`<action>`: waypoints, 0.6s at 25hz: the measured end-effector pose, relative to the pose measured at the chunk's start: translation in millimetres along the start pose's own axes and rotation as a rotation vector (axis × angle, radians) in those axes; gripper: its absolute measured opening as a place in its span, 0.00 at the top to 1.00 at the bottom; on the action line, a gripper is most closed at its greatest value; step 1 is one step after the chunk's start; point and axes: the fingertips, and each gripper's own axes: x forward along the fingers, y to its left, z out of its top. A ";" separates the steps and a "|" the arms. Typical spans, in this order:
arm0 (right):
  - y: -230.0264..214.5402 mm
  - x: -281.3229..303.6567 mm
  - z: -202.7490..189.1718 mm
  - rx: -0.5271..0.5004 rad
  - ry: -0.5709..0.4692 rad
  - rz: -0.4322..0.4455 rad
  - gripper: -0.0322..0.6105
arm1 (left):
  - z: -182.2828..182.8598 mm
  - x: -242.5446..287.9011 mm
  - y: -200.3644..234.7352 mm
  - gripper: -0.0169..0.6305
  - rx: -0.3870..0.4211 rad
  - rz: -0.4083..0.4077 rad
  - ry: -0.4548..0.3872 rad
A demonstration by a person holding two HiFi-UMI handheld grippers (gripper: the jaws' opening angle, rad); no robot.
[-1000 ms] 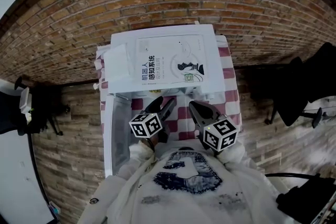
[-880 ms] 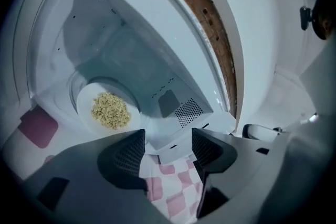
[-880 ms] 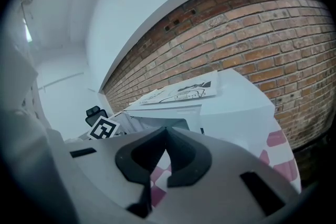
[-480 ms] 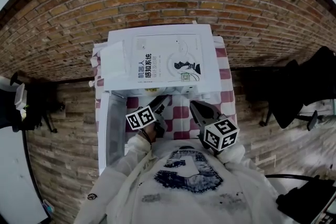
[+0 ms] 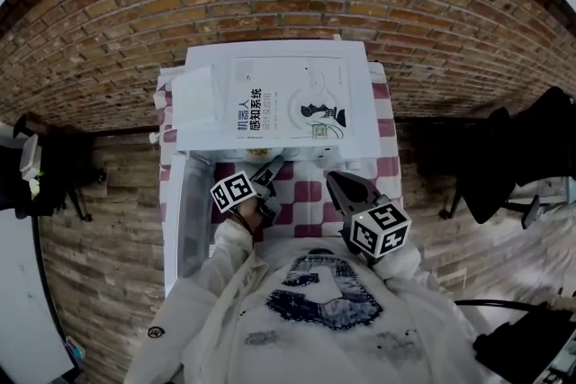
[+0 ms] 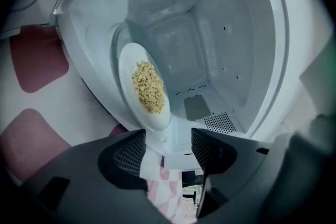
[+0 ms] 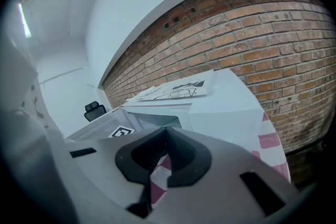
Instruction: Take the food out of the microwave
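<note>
A white plate [image 6: 127, 72] with a heap of pale yellow food [image 6: 148, 86] sits inside the white microwave [image 6: 231, 44]. In the left gripper view my left gripper [image 6: 168, 138] is open, and the plate's near rim lies just beyond its fingertips, in line with the gap. The head view shows the left gripper [image 5: 266, 172] reaching into the opening of the microwave [image 5: 360, 108], whose door [image 5: 175, 220] stands swung out to the left. My right gripper [image 5: 336, 182] hangs back in front of the microwave, over the checked cloth. Its jaws [image 7: 167, 134] meet at the tips with nothing held.
A book [image 5: 283, 108] lies on top of the microwave. The table wears a red and white checked cloth [image 5: 310, 193]. A brick wall stands behind it. A dark office chair [image 5: 504, 166] is at the right, and dark equipment [image 5: 45, 184] at the left.
My left gripper has moved forward from above the cloth into the microwave's opening. The right gripper has barely moved.
</note>
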 end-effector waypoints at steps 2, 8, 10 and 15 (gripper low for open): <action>-0.1 0.4 0.1 -0.004 0.002 -0.001 0.93 | 2.4 0.4 2.2 0.54 -0.016 -0.001 -0.008; -0.8 2.5 1.1 -0.002 0.007 -0.002 0.93 | 5.8 -0.1 4.4 0.56 -0.077 -0.007 -0.014; 0.2 3.6 1.4 -0.004 0.008 0.000 0.93 | 6.5 -0.7 3.7 0.56 -0.084 -0.008 -0.014; 0.7 5.9 1.6 -0.002 0.006 0.004 0.93 | 11.8 -1.6 2.0 0.56 -0.108 -0.013 -0.026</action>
